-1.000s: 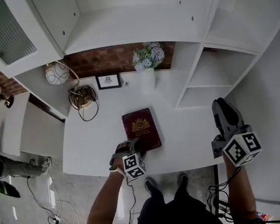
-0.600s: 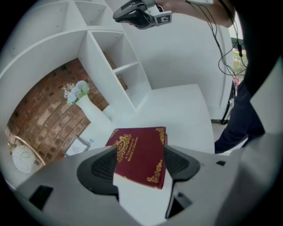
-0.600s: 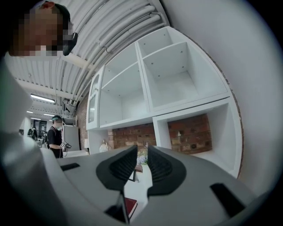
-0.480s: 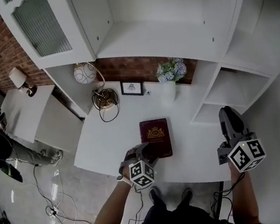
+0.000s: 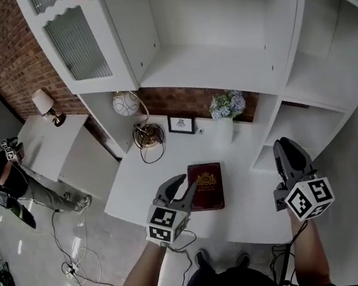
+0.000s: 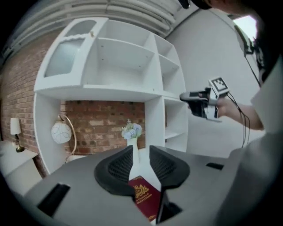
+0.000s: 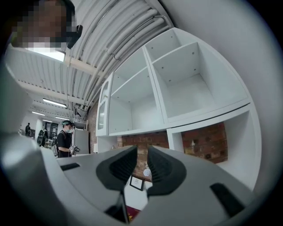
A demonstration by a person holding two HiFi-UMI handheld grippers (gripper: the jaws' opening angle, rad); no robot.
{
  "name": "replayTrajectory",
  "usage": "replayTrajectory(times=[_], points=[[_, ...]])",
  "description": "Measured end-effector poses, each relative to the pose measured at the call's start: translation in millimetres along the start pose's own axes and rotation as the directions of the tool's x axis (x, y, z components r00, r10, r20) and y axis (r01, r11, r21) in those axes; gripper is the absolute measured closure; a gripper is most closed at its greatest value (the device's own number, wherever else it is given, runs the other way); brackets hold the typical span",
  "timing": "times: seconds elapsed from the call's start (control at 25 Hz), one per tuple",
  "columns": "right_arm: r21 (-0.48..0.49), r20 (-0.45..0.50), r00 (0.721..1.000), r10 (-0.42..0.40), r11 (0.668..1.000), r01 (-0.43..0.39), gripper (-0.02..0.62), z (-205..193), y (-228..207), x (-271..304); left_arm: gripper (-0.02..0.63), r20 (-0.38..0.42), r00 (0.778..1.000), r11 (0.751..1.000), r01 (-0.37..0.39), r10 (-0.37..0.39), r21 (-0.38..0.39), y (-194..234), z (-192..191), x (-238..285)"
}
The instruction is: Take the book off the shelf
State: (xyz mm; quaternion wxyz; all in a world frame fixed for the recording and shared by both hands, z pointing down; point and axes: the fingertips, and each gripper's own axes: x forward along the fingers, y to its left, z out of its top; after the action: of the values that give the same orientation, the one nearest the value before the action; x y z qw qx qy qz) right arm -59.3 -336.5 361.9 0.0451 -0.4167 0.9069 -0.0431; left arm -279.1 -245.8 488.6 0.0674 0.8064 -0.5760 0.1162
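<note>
A dark red book (image 5: 207,184) with a gold crest lies flat on the white desk (image 5: 138,183), under the empty shelves. My left gripper (image 5: 181,188) hovers above the book's near left corner, clear of it. Its jaws have just been closing and now stand a narrow gap apart with nothing between them; in the left gripper view the book (image 6: 143,197) shows below the left gripper (image 6: 141,154). My right gripper (image 5: 283,145) is held up at the desk's right end, pointing level at the shelves, its jaws a narrow gap apart and empty.
A vase of flowers (image 5: 225,119), a small picture frame (image 5: 181,124) and a globe lamp (image 5: 124,104) stand at the desk's back. The white shelf unit (image 5: 215,70) rises above it, with a glass cabinet door (image 5: 75,35) at the left. Cables lie on the floor (image 5: 63,250).
My left gripper has lifted off the book's near edge, rolled over, and its jaws have narrowed. The book stays flat on the desk. My right gripper has risen a little.
</note>
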Motion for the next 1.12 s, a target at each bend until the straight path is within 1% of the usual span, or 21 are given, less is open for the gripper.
replayTrajectory(times=[0.08,0.12,0.2,0.28,0.4,0.48,0.64,0.76,0.92,1.12], points=[[-0.016,0.009,1.000,0.007,1.000,-0.007,0.525,5.7,1.6,0.4,0.528,0.061,0.994,0.995,-0.094,0.095,-0.023,14.4,28.0,-12.1],[-0.023,0.013,1.000,0.010,1.000,-0.010,0.526,7.8,1.5,0.2,0.544,0.088,0.985,0.989,-0.146,0.148,-0.023,20.9,41.0,-18.1],[-0.037,0.022,1.000,0.014,0.999,-0.014,0.540,12.2,1.2,-0.7,0.561,0.151,0.960,0.972,-0.234,0.236,-0.035,30.7,68.2,-30.2],[-0.047,0.038,0.999,0.026,0.999,-0.024,0.552,18.8,3.1,-2.1,0.563,0.212,0.936,0.959,-0.273,0.282,-0.072,35.1,94.5,-41.2],[-0.064,0.073,0.996,0.045,0.997,-0.041,0.554,32.0,7.7,-5.1,0.563,0.268,0.915,0.953,-0.285,0.302,-0.101,33.2,125.6,-50.8],[-0.083,0.093,0.994,0.052,0.996,-0.044,0.554,41.0,9.8,-7.5,0.563,0.295,0.903,0.950,-0.295,0.311,-0.098,30.3,142.0,-54.9],[-0.123,0.132,0.990,0.053,0.992,-0.037,0.554,59.4,11.7,-14.3,0.563,0.355,0.871,0.940,-0.326,0.339,-0.099,29.2,172.4,-66.6],[-0.151,0.155,0.987,0.050,0.988,-0.026,0.554,70.6,10.7,-21.1,0.563,0.384,0.854,0.935,-0.338,0.351,-0.104,28.2,189.1,-77.1],[-0.156,0.171,0.984,0.044,0.988,-0.017,0.554,78.1,5.6,-30.2,0.563,0.399,0.839,0.928,-0.348,0.371,-0.130,25.7,195.0,-90.6],[-0.160,0.177,0.983,0.042,0.987,-0.013,0.554,80.5,0.4,-37.5,0.563,0.402,0.834,0.925,-0.349,0.379,-0.148,21.5,194.2,-95.1]])
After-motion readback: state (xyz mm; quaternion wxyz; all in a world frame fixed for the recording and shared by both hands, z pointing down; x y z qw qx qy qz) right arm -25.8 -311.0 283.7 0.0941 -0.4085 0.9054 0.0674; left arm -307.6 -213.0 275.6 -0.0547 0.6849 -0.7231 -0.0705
